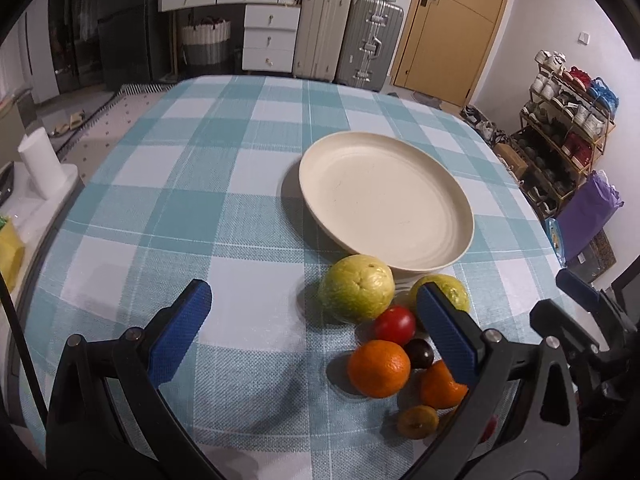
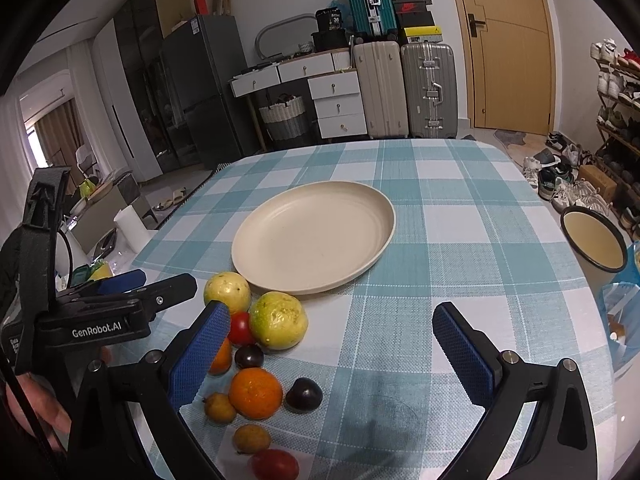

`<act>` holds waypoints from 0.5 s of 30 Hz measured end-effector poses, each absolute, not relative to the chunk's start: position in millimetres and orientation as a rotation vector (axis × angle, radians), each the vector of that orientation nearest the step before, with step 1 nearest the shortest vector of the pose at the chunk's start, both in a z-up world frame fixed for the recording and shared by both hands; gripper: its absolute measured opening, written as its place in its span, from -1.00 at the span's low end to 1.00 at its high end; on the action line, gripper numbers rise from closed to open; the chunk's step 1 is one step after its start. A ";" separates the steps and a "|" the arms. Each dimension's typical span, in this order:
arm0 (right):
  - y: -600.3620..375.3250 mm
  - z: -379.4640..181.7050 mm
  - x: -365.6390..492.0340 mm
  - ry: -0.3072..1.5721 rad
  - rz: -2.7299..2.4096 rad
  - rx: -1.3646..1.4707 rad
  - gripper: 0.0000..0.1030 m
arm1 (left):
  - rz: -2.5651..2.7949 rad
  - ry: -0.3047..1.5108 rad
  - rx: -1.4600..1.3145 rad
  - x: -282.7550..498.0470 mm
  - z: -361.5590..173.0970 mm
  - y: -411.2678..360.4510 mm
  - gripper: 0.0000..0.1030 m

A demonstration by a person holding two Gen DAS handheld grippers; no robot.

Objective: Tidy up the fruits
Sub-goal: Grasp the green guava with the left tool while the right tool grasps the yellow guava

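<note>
Fruits lay heaped on the checked bench at about seven o'clock from the empty cream plate, likely gathered there for loading onto it. Two green guavas, the larger and the paler one, sat nearest its rim; behind them lay an orange, a tomato and a dark plum. Both left tongs and right tongs hovered over the bench, spread apart and holding nothing, apparently ready for a first pick.
</note>
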State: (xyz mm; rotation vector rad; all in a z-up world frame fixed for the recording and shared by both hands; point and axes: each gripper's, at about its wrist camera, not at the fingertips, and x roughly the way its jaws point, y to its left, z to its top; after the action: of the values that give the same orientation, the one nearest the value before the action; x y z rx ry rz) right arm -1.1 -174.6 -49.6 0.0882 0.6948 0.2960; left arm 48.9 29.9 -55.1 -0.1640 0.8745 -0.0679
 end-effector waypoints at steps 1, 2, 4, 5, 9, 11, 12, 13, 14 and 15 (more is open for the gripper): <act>-174.1 -51.4 1.5 0.703 0.299 0.088 1.00 | -0.071 0.881 -0.169 52.0 -57.3 31.0 0.98; -173.3 -53.0 3.4 0.710 0.303 0.089 1.00 | -0.075 0.888 -0.172 54.5 -59.5 32.1 0.98; -172.2 -55.5 7.3 0.719 0.308 0.091 1.00 | -0.090 0.904 -0.187 60.6 -64.0 34.0 0.98; -171.6 -56.7 9.1 0.722 0.312 0.091 1.00 | -0.096 0.915 -0.195 63.3 -66.2 35.0 0.98; -171.3 -60.5 18.1 0.733 0.319 0.091 1.00 | -0.126 0.957 -0.235 75.2 -75.6 38.5 0.98; -171.8 -62.5 22.4 0.742 0.317 0.092 1.00 | -0.145 0.968 -0.249 79.6 -79.5 38.8 0.98; -172.1 -64.1 25.5 0.750 0.318 0.095 1.00 | -0.154 0.973 -0.259 81.8 -81.0 39.2 0.98; -172.1 -65.2 27.8 0.756 0.319 0.095 1.00 | -0.168 0.977 -0.269 83.8 -82.2 39.4 0.97; -172.0 -66.2 29.4 0.761 0.319 0.096 1.00 | -0.176 0.978 -0.276 84.5 -83.1 39.4 0.96; -171.9 -67.4 32.0 0.768 0.321 0.097 1.00 | -0.183 0.980 -0.280 86.8 -84.3 39.3 0.95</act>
State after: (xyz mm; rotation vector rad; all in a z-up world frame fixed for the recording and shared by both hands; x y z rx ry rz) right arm 32.0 -171.9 -67.4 0.0974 0.7679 0.3207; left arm 86.8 39.3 -84.3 -0.2804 0.9803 -0.1829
